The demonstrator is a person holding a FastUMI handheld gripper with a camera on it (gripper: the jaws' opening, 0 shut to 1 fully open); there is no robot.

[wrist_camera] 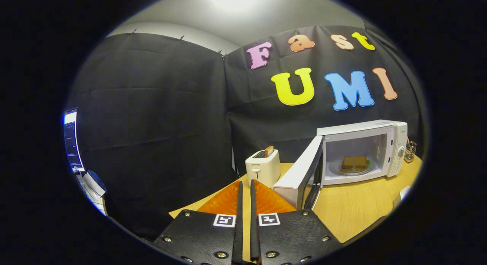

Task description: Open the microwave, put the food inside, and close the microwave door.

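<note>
My gripper (pixel 245 189) is clenched on nothing, its fingers nearly together just short of the microwave door (pixel 298 173), which stands wide open. I see the food (pixel 354 163) on the glass plate (pixel 336 168) inside the microwave (pixel 380 133), beyond the fingers, with a toaster (pixel 262 168) beside the door.

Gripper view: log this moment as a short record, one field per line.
gripper: black two-finger gripper, fingers shut, nothing between them
microwave: white box-shaped microwave beyond the fingers, to their right
door: white microwave door swung open
food: brown sandwich inside on the round glass plate
toaster: white toaster just beyond the fingertips, a slice in its slot
table: light wooden table
mat: orange mat under the fingers
left to do: close the door
</note>
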